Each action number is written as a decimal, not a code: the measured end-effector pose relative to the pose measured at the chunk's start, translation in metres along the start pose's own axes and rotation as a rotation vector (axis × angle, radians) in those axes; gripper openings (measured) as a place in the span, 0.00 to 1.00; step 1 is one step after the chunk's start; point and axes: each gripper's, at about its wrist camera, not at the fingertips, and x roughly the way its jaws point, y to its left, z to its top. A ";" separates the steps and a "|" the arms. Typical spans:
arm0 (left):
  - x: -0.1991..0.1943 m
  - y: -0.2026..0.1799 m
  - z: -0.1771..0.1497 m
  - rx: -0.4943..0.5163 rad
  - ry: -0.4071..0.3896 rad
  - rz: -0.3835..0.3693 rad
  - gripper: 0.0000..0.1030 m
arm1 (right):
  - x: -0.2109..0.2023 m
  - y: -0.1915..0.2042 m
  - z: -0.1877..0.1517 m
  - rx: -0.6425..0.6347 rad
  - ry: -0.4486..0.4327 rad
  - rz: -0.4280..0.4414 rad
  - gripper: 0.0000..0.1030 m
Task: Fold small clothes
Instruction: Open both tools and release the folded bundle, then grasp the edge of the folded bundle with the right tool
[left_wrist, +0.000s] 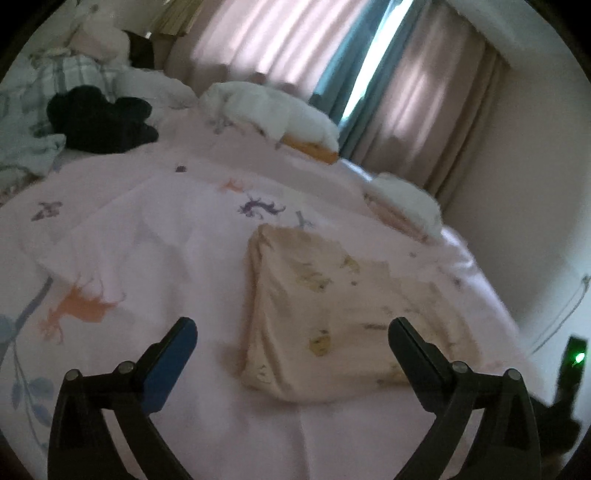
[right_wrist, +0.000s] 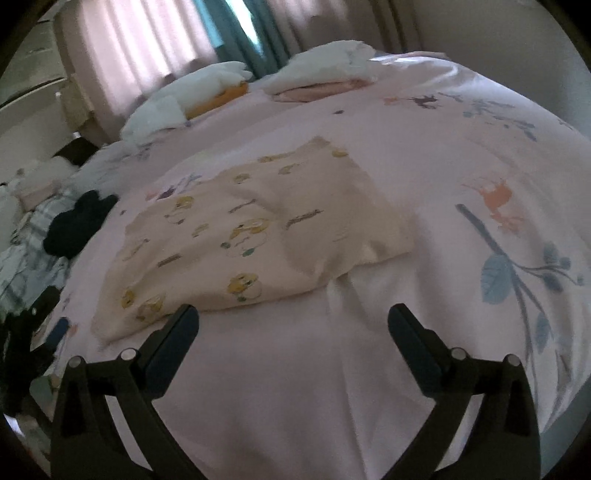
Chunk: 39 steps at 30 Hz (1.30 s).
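A small cream garment with yellow cartoon prints (left_wrist: 325, 317) lies folded flat on the pink bed sheet (left_wrist: 177, 229). It also shows in the right wrist view (right_wrist: 243, 236). My left gripper (left_wrist: 291, 328) is open and empty, hovering just above the near edge of the garment. My right gripper (right_wrist: 293, 317) is open and empty, held above the sheet just in front of the garment's near edge. The other gripper shows at the right edge of the left wrist view (left_wrist: 570, 373).
Folded white and orange clothes (left_wrist: 280, 118) and a second folded pile (left_wrist: 406, 206) lie at the far side of the bed. A black garment (left_wrist: 99, 118) and a plaid heap (left_wrist: 33, 96) lie at the left. Curtains (left_wrist: 369, 55) hang behind.
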 end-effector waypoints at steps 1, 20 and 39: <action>0.004 -0.002 0.000 0.009 0.021 0.015 0.99 | 0.003 -0.001 0.000 0.019 0.009 -0.003 0.99; 0.035 0.015 -0.004 -0.133 0.191 -0.022 0.99 | 0.023 -0.009 0.008 0.162 -0.021 0.009 1.00; 0.030 0.030 -0.005 -0.231 0.251 -0.237 0.99 | 0.046 -0.033 0.033 0.461 -0.013 0.176 0.63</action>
